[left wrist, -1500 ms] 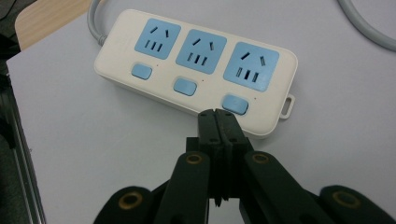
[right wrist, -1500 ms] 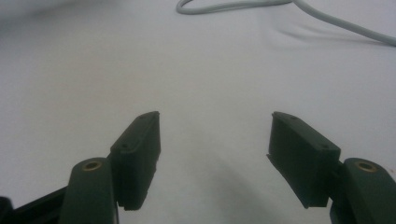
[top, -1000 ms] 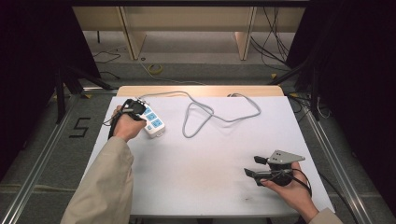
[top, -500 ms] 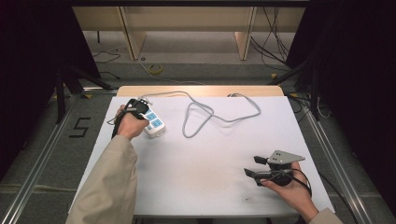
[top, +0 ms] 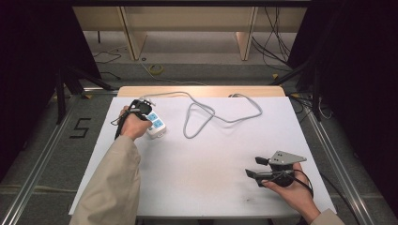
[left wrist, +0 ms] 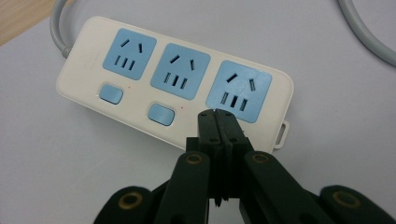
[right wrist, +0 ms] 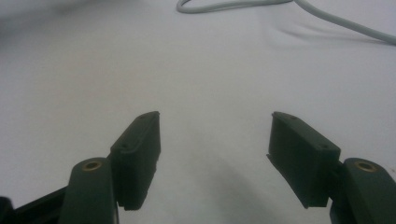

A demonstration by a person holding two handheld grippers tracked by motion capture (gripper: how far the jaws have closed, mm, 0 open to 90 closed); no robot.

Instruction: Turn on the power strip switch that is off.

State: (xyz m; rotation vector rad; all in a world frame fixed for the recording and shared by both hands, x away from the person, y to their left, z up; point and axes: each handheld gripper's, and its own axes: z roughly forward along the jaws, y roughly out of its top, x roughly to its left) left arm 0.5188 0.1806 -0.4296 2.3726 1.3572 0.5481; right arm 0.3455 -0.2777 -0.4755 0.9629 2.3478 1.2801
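Left tongs (left wrist: 218,122) closed tight, jaws pressed together with nothing between them, tips set down on the near edge of the white power strip (left wrist: 140,93), just below its end socket where the third blue switch would sit. Power strip (top: 154,123) flat on the white counter (top: 202,187), near the far-left corner, three blue sockets facing up, two blue switches visible beside the tips. Left hand (top: 133,125) curled over the left tongs (top: 141,108), beige-sleeved forearm stretched forward along the counter's left side, wrist tipped down toward the strip. Grey cord (top: 211,112) running from the strip's far end, looping loosely across the counter's far middle. Right tongs (top: 257,167) wide open and empty, jaws pointing left just above bare counter, well apart from the strip. Right hand (top: 286,187) resting near the near-right corner, palm wrapped under the body of the tool.
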